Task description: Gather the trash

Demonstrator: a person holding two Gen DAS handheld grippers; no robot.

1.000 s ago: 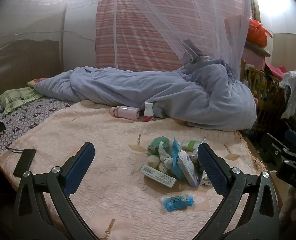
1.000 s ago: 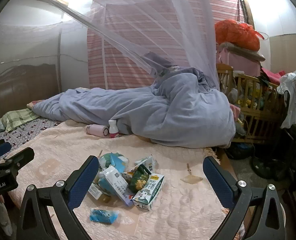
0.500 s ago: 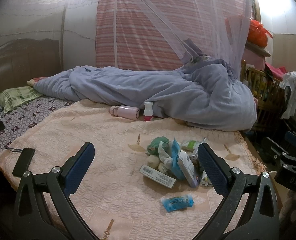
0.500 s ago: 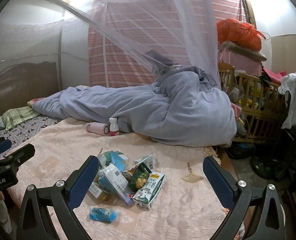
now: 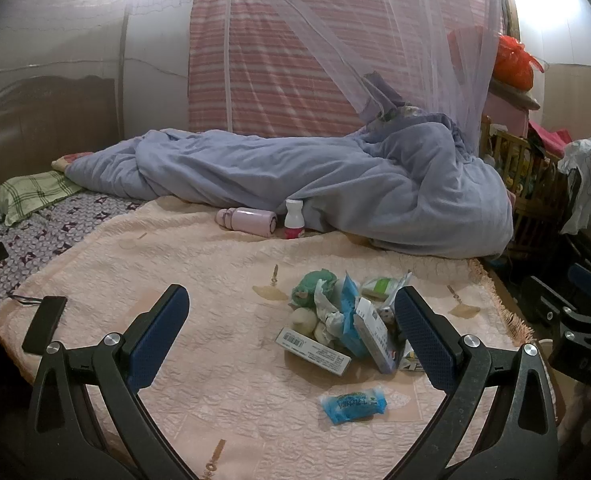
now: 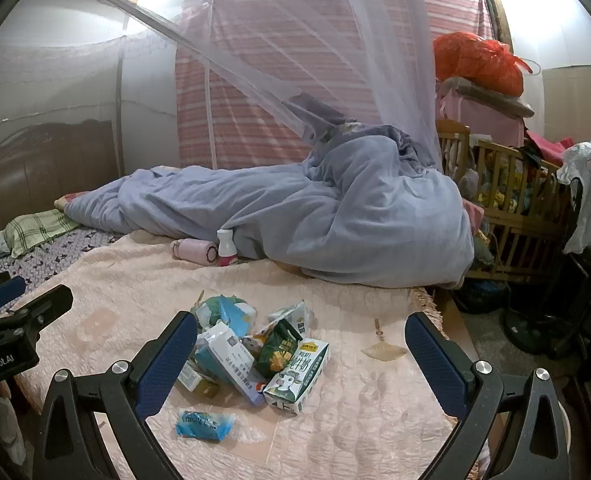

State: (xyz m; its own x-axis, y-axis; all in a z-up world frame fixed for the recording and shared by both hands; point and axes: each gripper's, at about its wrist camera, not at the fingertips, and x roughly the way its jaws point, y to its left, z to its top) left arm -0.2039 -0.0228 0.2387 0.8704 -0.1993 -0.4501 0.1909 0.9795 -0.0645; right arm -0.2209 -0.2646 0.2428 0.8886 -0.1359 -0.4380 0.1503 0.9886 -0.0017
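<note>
While both grippers, left [image 5: 291, 320] and right [image 6: 301, 346], are hovering with jaws wide, trash [image 6: 251, 354] is sitting piled on the bed [image 6: 375, 420].

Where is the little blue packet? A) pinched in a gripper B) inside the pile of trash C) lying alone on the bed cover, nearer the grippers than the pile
C: the blue packet lies by itself on the pink bed cover, apart from the trash pile.

One heap of crumpled wrappers and cartons [image 6: 251, 344], one loose blue plastic sachet [image 6: 204, 424], one pink cylindrical flask [image 5: 247, 221], one small white bottle [image 5: 294, 219], one flat black phone-like slab [image 5: 44, 323].
</note>
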